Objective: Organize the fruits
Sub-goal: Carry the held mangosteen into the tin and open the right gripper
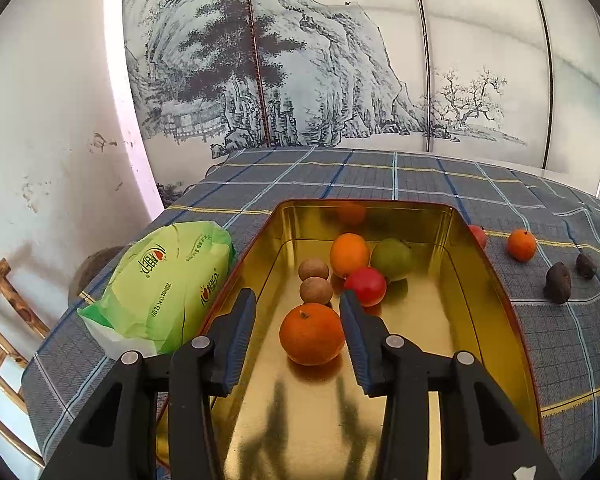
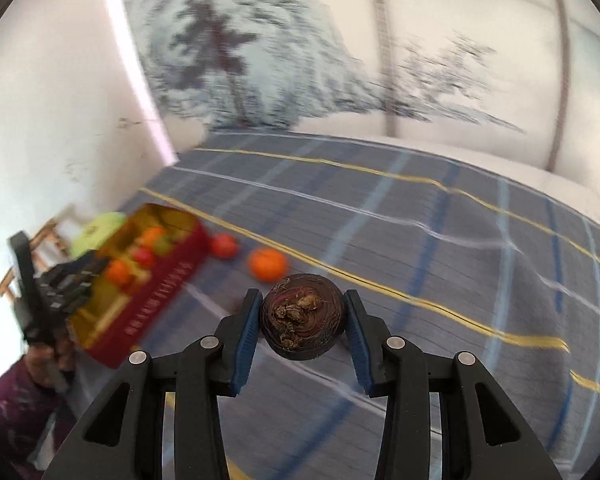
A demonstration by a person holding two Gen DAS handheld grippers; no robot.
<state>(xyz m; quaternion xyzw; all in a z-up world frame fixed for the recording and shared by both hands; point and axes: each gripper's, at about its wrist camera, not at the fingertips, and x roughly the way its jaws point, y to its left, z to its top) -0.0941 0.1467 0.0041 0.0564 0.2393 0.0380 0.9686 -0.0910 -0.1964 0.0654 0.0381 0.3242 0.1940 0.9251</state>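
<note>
A gold-lined tin (image 1: 452,232) with red outer walls (image 2: 160,304) holds several fruits: a tangerine (image 1: 312,334), two brown longans (image 1: 313,269), an orange (image 1: 349,254), a green fruit (image 1: 392,258) and a red one (image 1: 365,286). My left gripper (image 1: 297,294) hangs open over the tin. The tangerine lies between its pads, with a gap on the left side. My right gripper (image 2: 302,296) is shut on a dark brown, rough-skinned fruit (image 2: 302,316), lifted above the checked cloth.
On the cloth right of the tin lie a red fruit (image 1: 478,235), a tangerine (image 1: 521,245) and two dark fruits (image 1: 558,282). A green packet (image 1: 160,284) rests against the tin's left side. A wooden chair (image 1: 0,320) stands beyond the table's left edge. A person's sleeve (image 2: 16,392) is at lower left.
</note>
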